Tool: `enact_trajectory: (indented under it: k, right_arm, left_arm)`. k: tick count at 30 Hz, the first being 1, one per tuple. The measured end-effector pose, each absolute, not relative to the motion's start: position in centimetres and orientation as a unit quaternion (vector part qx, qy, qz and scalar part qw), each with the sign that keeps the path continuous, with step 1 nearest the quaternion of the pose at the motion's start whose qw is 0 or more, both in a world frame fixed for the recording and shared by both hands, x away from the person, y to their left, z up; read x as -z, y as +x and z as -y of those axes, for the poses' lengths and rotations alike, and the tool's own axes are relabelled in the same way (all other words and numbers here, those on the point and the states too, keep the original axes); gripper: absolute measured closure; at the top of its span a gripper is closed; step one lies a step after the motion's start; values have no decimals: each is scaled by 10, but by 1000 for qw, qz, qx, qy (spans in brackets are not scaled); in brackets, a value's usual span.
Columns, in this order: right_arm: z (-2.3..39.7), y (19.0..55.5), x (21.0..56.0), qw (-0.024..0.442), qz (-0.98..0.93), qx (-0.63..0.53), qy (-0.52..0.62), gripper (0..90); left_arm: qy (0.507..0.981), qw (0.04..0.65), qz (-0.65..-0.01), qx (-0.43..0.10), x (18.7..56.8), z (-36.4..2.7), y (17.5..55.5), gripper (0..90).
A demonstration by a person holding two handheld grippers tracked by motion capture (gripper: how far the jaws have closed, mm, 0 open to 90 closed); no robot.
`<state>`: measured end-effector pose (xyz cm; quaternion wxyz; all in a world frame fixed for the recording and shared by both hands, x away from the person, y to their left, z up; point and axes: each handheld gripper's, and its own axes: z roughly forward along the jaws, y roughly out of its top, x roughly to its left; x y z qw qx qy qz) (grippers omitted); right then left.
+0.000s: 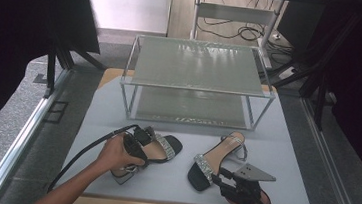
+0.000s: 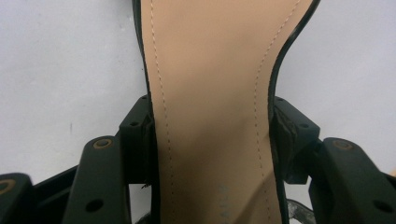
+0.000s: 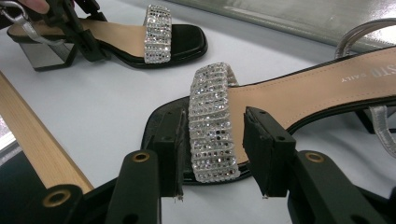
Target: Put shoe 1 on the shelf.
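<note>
Starting nearest, at the table's (image 1: 289,157) front edge, with the right gripper (image 3: 212,149). Jaws apart, straddling the rhinestone strap (image 3: 212,116) of the right sandal (image 1: 219,153), one pad close on each side, daylight visible beside the right-hand pad. No squeeze yet. Toe of that sandal straight ahead of the claw, at roughly 11 o'clock from the hand in the high view. Long axis running from toe at 7 o'clock up to heel and ankle strap at 1 o'clock, so pointing away toward the far right of the table.

Over to the left gripper (image 1: 137,143), a little farther in. Clamped across the narrow waist of the left sandal (image 2: 210,70), both pads pressed on the black edges of the tan insole. Block heel tucked under the hand at 8 o'clock, open toe and sparkly band out at 2 o'clock. Sole apparently resting on the grey surface.

Farther back, at 12 o'clock from both shoes: the two-tier shoe rack (image 1: 197,66), both shelves bare, well apart from the pair.

Judging the key relation: left sandal gripped and angled toward the rack, left hand nearer a lift. Right claw needing only to close on the strap, then to swing up toward 12 o'clock.
</note>
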<state>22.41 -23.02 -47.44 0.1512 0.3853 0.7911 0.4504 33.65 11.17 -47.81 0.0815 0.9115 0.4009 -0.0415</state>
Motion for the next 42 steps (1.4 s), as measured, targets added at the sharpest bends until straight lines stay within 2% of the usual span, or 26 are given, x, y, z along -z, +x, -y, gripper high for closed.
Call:
enact_trajectory:
  k: [2,7,16,23,32,42]
  right_arm:
    - [232,224,474,152,-789,-453,386,593]
    - [236,223,472,152,-786,-456,389,593]
    - [244,223,470,152,-776,-463,400,592]
    - [248,222,468,152,-773,-465,403,592]
    - [254,221,465,157,-766,-471,409,594]
    - [255,221,466,154,-764,-473,411,597]
  left_arm:
    - [908,99,-402,58,473,-119,339,424]
    - [905,140,-400,44,455,-130,335,430]
    - [880,249,-397,76,412,-160,328,432]
    - [864,308,-390,84,387,-173,325,432]
    - [846,358,-382,99,365,-180,327,433]
    - [827,407,-376,93,334,-186,332,434]
